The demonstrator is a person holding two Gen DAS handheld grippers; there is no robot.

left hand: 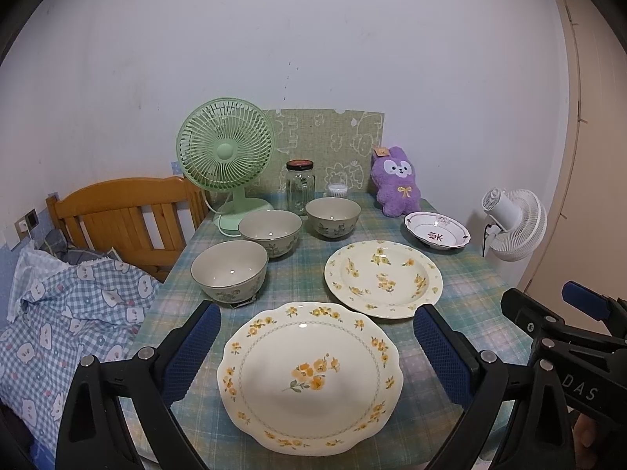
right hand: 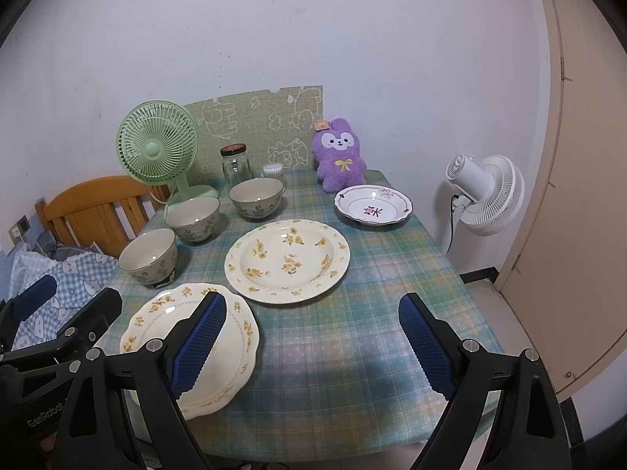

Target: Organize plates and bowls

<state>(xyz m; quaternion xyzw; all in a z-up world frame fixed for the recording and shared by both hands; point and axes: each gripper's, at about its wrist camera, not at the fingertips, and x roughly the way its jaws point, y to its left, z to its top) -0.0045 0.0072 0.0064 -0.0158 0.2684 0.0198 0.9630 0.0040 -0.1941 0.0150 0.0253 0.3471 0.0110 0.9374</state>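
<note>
A scalloped cream plate with yellow flowers [left hand: 309,376] [right hand: 156,313] lies at the table's near edge. A round deep flowered plate [left hand: 383,278] [right hand: 287,260] lies behind it. A small white plate with a red pattern [left hand: 437,230] [right hand: 373,204] sits far right. Three grey-green bowls [left hand: 229,270] [left hand: 270,232] [left hand: 333,216] stand in a diagonal row on the left, also in the right wrist view [right hand: 148,254] [right hand: 192,219] [right hand: 256,197]. My left gripper [left hand: 317,346] is open above the scalloped plate. My right gripper [right hand: 313,337] is open and empty over bare cloth.
A green fan [left hand: 225,145], glass jar [left hand: 300,186], small cotton-swab tub [left hand: 337,190] and purple plush [left hand: 396,180] line the table's back. A white fan [right hand: 486,194] stands right of the table. A wooden bed frame [left hand: 117,215] and checked bedding [left hand: 66,313] are left.
</note>
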